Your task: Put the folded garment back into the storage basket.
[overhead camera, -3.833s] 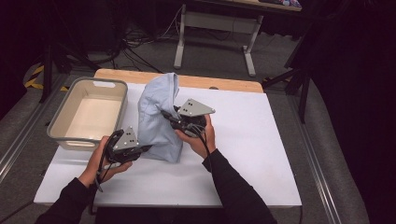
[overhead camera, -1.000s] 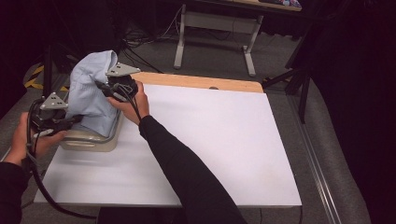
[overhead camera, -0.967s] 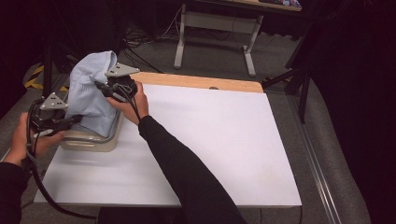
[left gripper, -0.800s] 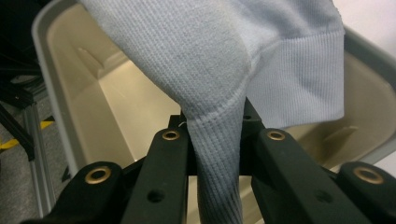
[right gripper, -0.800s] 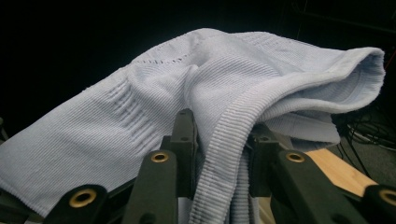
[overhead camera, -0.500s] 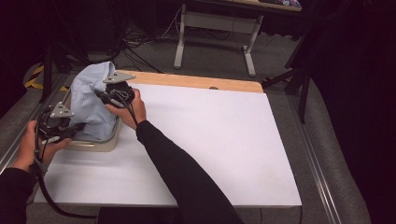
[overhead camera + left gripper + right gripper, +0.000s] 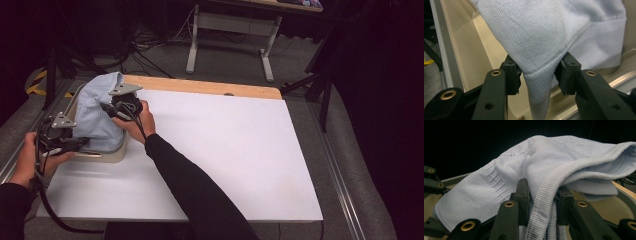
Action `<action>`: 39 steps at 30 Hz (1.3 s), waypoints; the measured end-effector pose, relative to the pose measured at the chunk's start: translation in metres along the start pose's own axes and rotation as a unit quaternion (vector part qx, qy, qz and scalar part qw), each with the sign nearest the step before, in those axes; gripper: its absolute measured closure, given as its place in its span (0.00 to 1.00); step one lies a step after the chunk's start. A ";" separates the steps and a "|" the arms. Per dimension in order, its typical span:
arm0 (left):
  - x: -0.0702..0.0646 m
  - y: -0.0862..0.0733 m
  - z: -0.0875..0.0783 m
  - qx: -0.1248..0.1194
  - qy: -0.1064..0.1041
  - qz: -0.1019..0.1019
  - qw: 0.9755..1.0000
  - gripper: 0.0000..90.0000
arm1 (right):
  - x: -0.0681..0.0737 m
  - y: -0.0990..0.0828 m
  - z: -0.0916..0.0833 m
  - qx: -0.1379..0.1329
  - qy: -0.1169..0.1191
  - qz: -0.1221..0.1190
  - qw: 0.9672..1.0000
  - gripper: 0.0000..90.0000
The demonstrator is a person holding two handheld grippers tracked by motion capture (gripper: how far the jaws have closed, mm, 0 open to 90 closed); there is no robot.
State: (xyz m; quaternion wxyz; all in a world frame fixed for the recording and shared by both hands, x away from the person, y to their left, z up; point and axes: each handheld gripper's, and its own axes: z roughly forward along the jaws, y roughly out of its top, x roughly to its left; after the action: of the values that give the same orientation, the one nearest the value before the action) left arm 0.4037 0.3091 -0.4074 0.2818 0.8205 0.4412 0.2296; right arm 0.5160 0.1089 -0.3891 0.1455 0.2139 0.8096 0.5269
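A light blue knit garment (image 7: 98,116) is bunched in the beige bin (image 7: 109,155) at the table's left edge and rises above its rim. My right gripper (image 7: 107,107) reaches across from the right and is shut on the garment's ribbed hem (image 7: 541,202) near the top of the pile. My left gripper (image 7: 83,145) is low at the bin's near side. Its jaws have just been opening. A ribbed corner of the garment (image 7: 537,82) hangs loosely between them, over the bin wall (image 7: 486,50).
The white table top (image 7: 240,150) stretches to the right of the bin, with a wooden strip (image 7: 210,87) along its far edge. A metal rail (image 7: 15,160) runs beside the bin on the left. Stand legs (image 7: 192,45) and cables lie on the floor behind.
Both grippers have sunk with the garment, which now rests lower in the bin. The left hand has drawn nearer the table's front.
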 end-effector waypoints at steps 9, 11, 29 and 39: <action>0.005 -0.001 -0.008 -0.033 -0.010 -0.008 0.999 0.39 | -0.002 -0.002 0.002 0.011 0.003 -0.001 1.000 0.77; 0.005 0.000 -0.010 -0.047 -0.014 -0.012 0.999 0.37 | -0.001 -0.003 0.003 0.017 0.000 -0.002 1.000 0.77; -0.001 0.020 -0.013 -0.097 0.000 -0.002 0.995 0.30 | -0.001 -0.011 0.003 0.035 0.009 0.014 0.999 0.75; -0.002 0.033 -0.012 -0.120 0.005 0.003 0.993 0.26 | -0.006 -0.020 -0.009 0.038 -0.010 0.023 0.999 0.57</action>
State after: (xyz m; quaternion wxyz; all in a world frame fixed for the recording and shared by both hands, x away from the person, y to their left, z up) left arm 0.4145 0.2953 -0.3772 0.3755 0.7805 0.4098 0.2862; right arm 0.5131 0.0915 -0.4035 0.1334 0.2430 0.8226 0.4965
